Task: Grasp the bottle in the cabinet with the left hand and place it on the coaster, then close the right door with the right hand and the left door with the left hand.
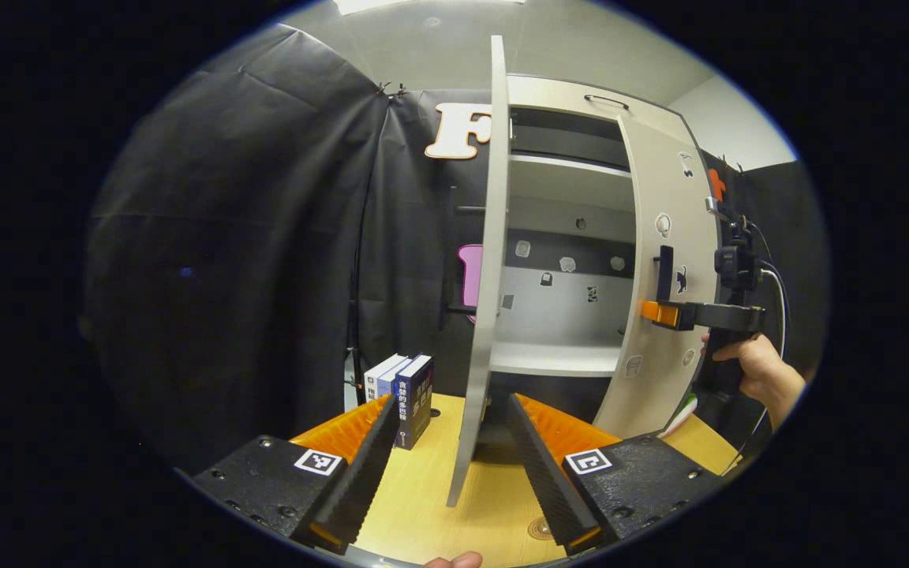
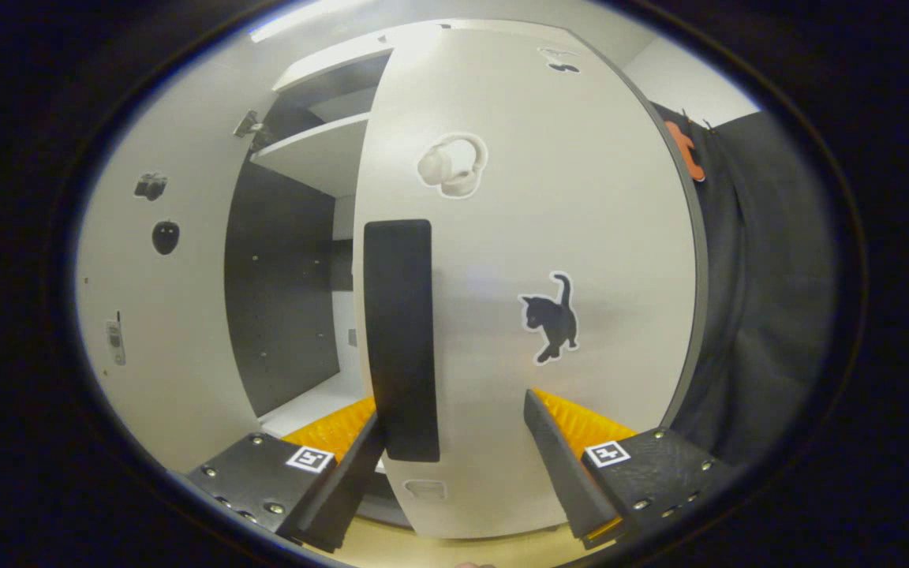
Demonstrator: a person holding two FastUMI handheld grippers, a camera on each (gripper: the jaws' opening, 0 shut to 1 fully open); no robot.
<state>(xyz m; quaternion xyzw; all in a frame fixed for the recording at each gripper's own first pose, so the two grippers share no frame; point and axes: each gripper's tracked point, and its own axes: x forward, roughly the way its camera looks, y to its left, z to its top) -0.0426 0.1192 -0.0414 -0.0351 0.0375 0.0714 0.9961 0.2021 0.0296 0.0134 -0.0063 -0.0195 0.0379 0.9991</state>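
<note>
The white cabinet point(image 1: 557, 197) stands at the back of the wooden table with both doors swung out. In the left gripper view the left door point(image 1: 488, 237) shows edge-on, its edge between the open fingers of my left gripper point(image 1: 450, 402). Farther right, the right door point(image 1: 652, 371) stands partly open, and the right gripper point(image 1: 660, 313), held by a hand point(image 1: 754, 367), has its tips at the door's face by the black handle point(image 1: 665, 272). In the right gripper view my right gripper point(image 2: 454, 406) is open, close to the right door point(image 2: 581, 197), with the handle point(image 2: 399, 339) by its left finger. The shelf point(image 1: 557, 359) is bare.
Several books point(image 1: 407, 390) stand on the table point(image 1: 423, 505) left of the left door. A small round disc point(image 1: 541, 528) lies on the wood by my left gripper's right finger. Something green and white point(image 1: 682, 412) peeks out past the right door's lower edge.
</note>
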